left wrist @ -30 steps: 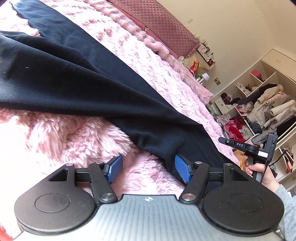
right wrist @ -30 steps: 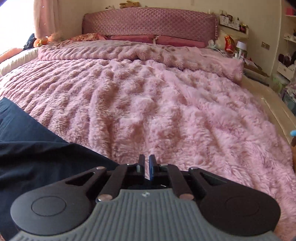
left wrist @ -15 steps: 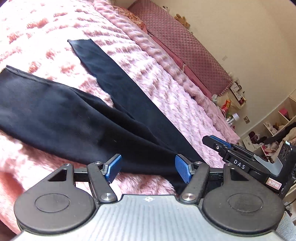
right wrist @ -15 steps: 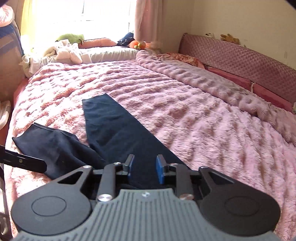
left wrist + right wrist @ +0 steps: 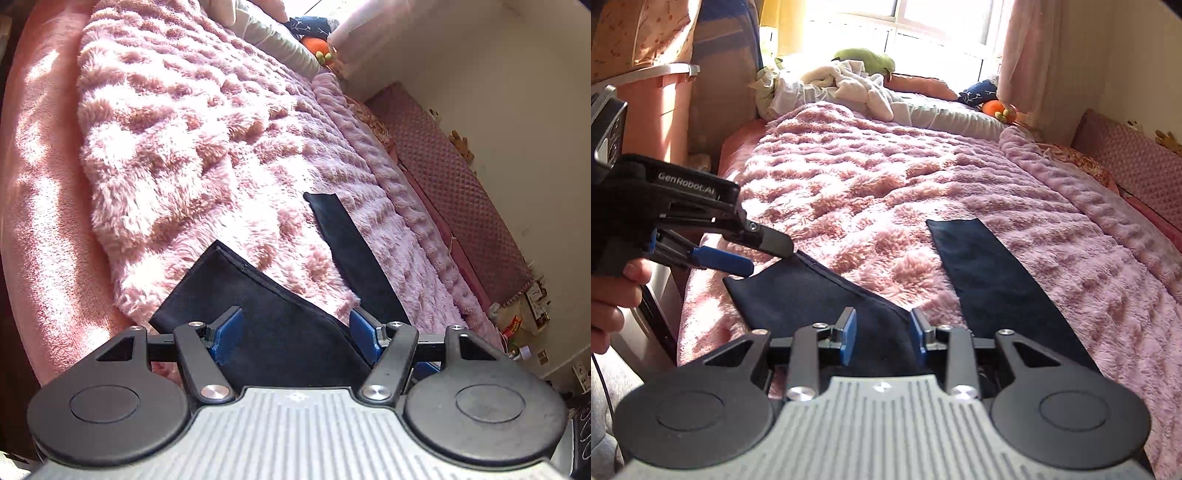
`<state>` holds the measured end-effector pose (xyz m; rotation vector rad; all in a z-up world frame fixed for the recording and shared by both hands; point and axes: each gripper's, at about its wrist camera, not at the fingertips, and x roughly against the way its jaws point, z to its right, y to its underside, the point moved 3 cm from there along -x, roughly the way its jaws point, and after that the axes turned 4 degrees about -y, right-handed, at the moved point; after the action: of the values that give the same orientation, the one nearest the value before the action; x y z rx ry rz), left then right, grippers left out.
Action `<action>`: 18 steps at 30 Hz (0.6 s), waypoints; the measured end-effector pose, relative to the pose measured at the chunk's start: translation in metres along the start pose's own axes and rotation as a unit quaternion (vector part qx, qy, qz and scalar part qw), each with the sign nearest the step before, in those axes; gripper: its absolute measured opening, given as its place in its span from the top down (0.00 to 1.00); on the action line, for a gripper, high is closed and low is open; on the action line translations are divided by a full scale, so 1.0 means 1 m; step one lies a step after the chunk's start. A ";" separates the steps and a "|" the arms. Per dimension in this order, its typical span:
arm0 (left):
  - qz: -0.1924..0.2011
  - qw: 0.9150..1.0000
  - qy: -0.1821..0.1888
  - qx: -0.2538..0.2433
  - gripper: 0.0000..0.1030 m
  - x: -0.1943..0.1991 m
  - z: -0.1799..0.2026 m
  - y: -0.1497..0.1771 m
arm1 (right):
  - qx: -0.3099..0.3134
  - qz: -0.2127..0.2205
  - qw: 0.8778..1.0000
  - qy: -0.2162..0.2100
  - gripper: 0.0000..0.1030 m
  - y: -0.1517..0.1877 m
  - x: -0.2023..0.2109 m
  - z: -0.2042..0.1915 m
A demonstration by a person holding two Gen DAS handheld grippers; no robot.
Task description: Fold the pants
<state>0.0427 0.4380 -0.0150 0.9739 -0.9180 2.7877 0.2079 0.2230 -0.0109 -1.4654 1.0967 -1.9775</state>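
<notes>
Dark navy pants lie flat on the pink fluffy blanket (image 5: 871,184) with the legs spread in a V. The near leg (image 5: 798,295) ends by the bed's left edge; the far leg (image 5: 990,273) runs further in. My left gripper (image 5: 764,256), held by a hand (image 5: 613,288), hovers open at the near leg's hem corner with nothing between its pads. In the left wrist view that leg (image 5: 266,302) lies under the wide jaws of the left gripper (image 5: 295,317), and the far leg (image 5: 347,236) lies beyond. My right gripper (image 5: 882,325) hangs above the near leg, jaws opening and holding nothing.
The bed's edge (image 5: 701,258) drops off at the left, next to an orange plastic bin (image 5: 665,103). A heap of white laundry (image 5: 849,85) and an orange plush toy (image 5: 995,109) lie at the bed's far end under the window. The quilted headboard (image 5: 1126,155) is on the right.
Both grippers swung along the pants from the waist side toward the leg ends. The right gripper's jaws went from shut to partly open. The left gripper's jaws kept their width.
</notes>
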 end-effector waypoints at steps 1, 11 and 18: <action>0.003 1.000 -0.002 0.006 0.26 0.003 -0.006 -0.004 | 0.020 -0.011 1.000 -0.006 0.70 -0.001 -0.008 -0.012; -0.006 0.998 -0.029 0.048 0.26 -0.001 -0.040 -0.017 | 0.160 -0.085 0.983 -0.028 0.65 0.018 -0.066 -0.091; 0.032 0.997 -0.052 0.047 0.26 0.010 -0.043 -0.022 | 0.135 -0.051 0.989 -0.019 1.00 0.014 -0.071 -0.072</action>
<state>0.0165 0.4785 -0.0248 1.1326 -0.8524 2.8809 0.1631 0.2909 -0.0723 -1.4304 0.7178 -2.0639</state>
